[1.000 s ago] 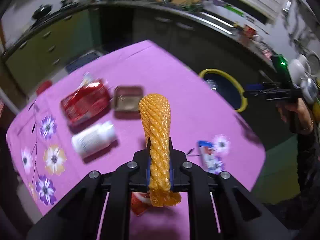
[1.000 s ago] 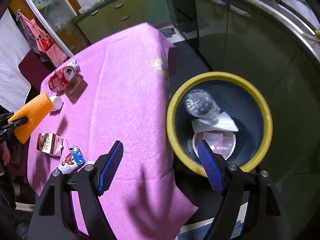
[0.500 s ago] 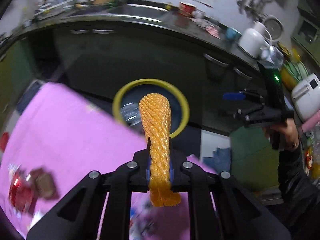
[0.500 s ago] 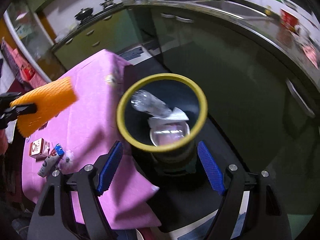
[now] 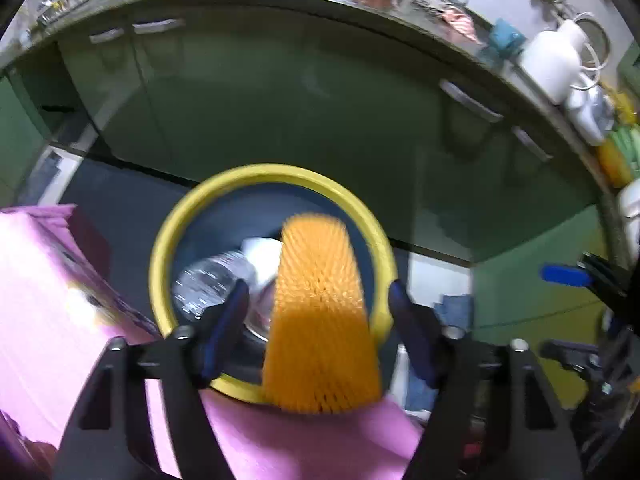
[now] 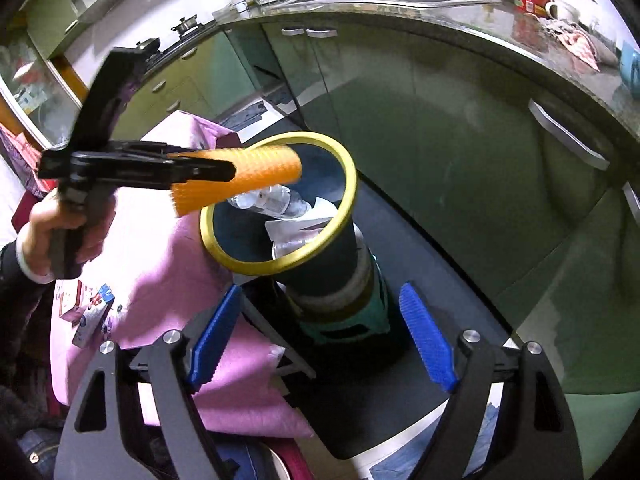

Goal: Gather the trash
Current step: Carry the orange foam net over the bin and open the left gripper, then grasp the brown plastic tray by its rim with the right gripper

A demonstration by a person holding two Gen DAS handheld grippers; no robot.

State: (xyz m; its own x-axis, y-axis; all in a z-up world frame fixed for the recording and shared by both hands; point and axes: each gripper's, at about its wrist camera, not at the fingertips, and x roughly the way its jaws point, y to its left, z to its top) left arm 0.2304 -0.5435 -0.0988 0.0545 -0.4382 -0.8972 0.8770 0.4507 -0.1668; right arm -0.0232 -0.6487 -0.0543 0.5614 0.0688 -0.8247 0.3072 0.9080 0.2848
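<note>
An orange foam net sleeve (image 5: pixel 320 320) hangs over the yellow-rimmed dark bin (image 5: pixel 160 248), between the fingers of my left gripper (image 5: pixel 318 292). Its jaws are opening, and a gap shows on each side of the sleeve, so the pads do not press it. In the right wrist view the sleeve (image 6: pixel 248 176) sticks out level over the bin's rim (image 6: pixel 352 184). A clear plastic bottle (image 5: pixel 212 280), white paper and a clear lid lie inside the bin. My right gripper (image 6: pixel 322 296) stands open and empty, nearer than the bin and above its base.
The pink-clothed table (image 6: pixel 160 272) touches the bin's left side, with small cartons (image 6: pixel 88 312) near its edge. The bin rests on a green stool (image 6: pixel 360 320). Green kitchen cabinets (image 6: pixel 400 100) curve behind, and dark floor lies to the right.
My left gripper swung from over the table to above the bin, and its jaws spread off the orange sleeve. The right gripper drew back from the bin, still open.
</note>
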